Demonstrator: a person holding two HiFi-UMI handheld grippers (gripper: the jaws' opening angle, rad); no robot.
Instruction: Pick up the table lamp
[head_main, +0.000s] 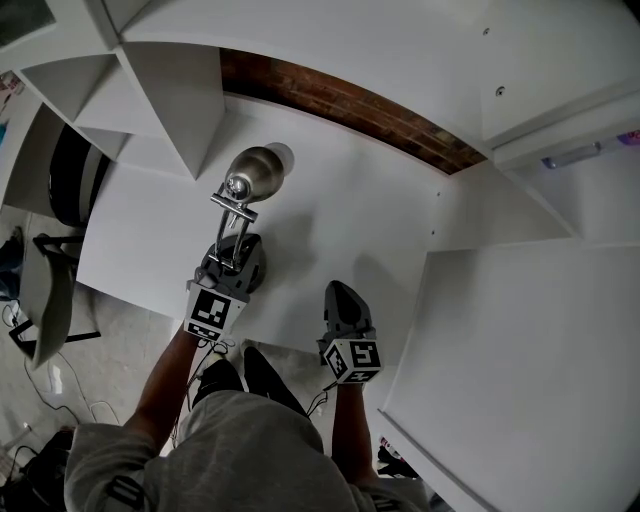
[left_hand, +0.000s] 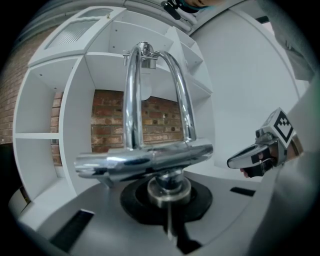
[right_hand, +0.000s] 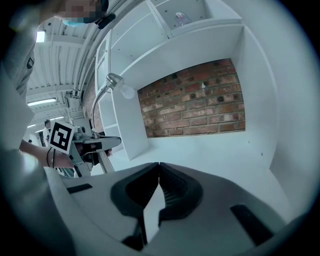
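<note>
The table lamp (head_main: 255, 172) is chrome, with a domed head, a twin-rod arm and a dark round base, and it stands on the white desk (head_main: 330, 230). My left gripper (head_main: 232, 262) is shut on the lamp's short stem just above the base. In the left gripper view the stem (left_hand: 169, 186) sits between the closed pads, under the chrome crossbar (left_hand: 150, 160). My right gripper (head_main: 338, 297) hovers to the right of the lamp, shut and with nothing in it. Its tips meet (right_hand: 159, 167). The right gripper view also shows the lamp (right_hand: 114, 80) and the left gripper (right_hand: 95, 145).
A white shelf unit (head_main: 160, 90) rises behind and to the left of the lamp, with a brick wall (head_main: 350, 105) at the back. A white panel (head_main: 520, 360) stands at the right. A chair (head_main: 50, 290) and cables lie on the floor at left.
</note>
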